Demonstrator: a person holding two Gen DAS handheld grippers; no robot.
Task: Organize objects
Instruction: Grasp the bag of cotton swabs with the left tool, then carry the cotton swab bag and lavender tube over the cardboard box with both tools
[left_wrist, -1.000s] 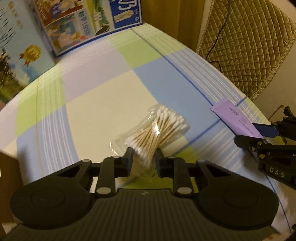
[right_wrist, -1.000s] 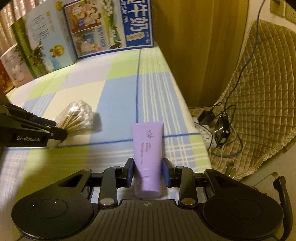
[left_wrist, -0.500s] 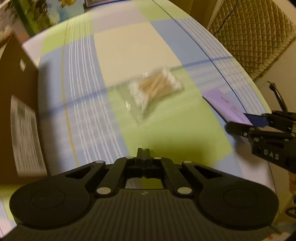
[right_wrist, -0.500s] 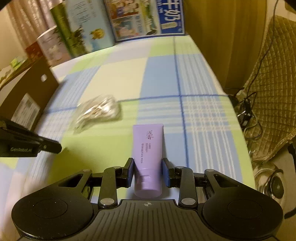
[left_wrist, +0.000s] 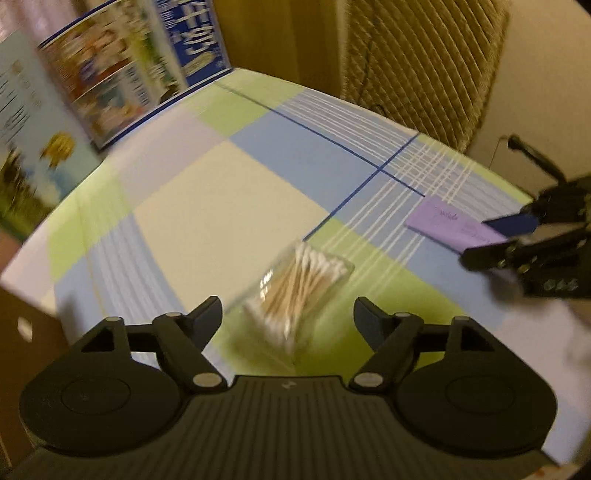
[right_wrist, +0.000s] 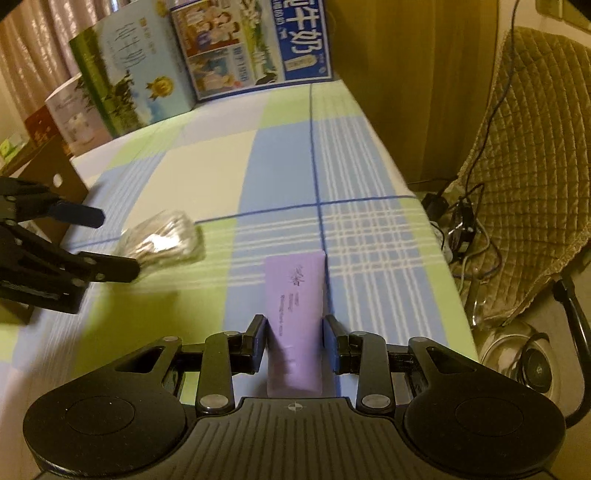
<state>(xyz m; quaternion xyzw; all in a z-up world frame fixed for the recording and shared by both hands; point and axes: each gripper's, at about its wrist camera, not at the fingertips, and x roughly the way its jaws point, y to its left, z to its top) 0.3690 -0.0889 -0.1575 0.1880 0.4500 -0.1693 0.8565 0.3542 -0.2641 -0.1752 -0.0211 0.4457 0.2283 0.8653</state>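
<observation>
Your left claw (left_wrist: 288, 314) spread wide around the blurred cotton swab bag (left_wrist: 299, 284) at lower centre, your right claw (right_wrist: 294, 332) pinching the purple tube (right_wrist: 295, 295), its cap end hidden by the claw body.

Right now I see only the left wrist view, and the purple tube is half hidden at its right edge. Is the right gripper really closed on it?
Observer: Yes. In the right wrist view the purple tube sits between the fingers of the right gripper, and both pads touch its sides.
Operator: Which end points away from the gripper?
Observer: The flat, wide end, with the printed text facing up.
Operator: What is past the table edge on that side?
Observer: Black cables and a plug adapter lie on the floor beside the quilted chair cover.
</observation>
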